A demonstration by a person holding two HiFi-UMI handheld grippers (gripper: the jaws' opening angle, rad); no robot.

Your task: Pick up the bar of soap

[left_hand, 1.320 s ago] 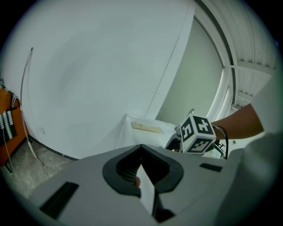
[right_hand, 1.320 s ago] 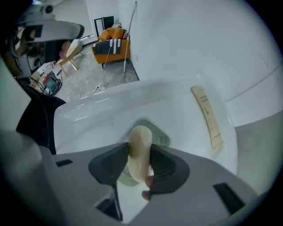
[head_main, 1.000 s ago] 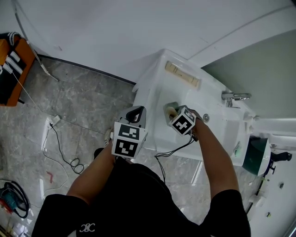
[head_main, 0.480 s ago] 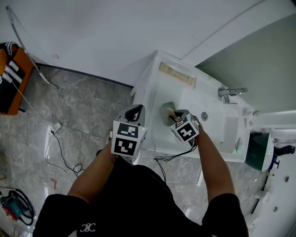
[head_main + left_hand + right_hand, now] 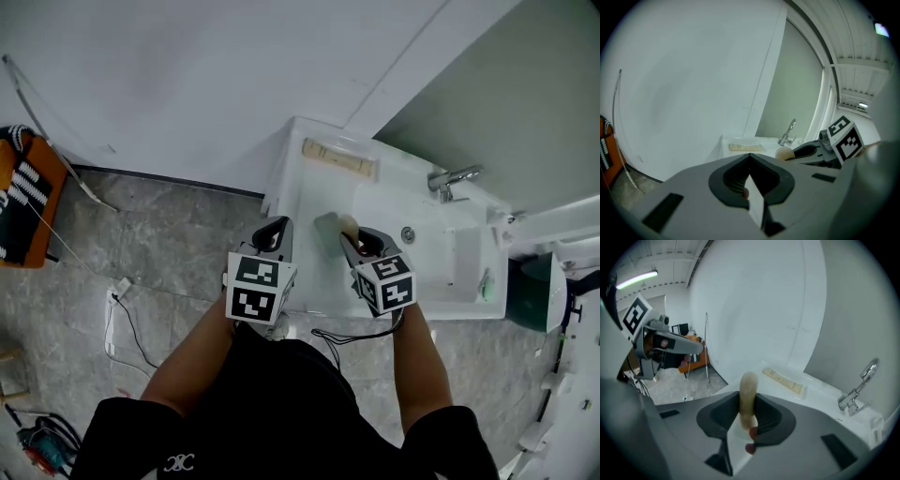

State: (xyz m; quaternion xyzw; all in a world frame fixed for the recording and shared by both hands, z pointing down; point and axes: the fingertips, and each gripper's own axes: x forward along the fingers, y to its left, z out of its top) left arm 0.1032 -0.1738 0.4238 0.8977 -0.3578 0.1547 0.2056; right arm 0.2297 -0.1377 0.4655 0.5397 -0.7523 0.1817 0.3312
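Right gripper is clamped on the bar of soap, no doubt about it. In its own view the pale cream bar sits edge-on between the two dark pads, with the rounded top poking out past the jaw tips. From the head view the soap hangs over the sink, at the end away from the tap and closer to the front rim than the back. It looks to be up off the white surface, though I can't say that for sure. A greyish patch lies on the sink just beside the soap, and I can't tell if it's a shadow or a dish.

Left gripper has its jaws pressed together with nothing between them. It's parked just off the sink's outer edge, over the grey marbled floor, on the far side of the soap from the tap.

Other stuff: a flat beige strip lies along the sink's back rim next to the wall, and the drain sits in the bowl between soap and tap. Well away from the sink there's an orange and black thing on the floor, plus a thin cable snaking around
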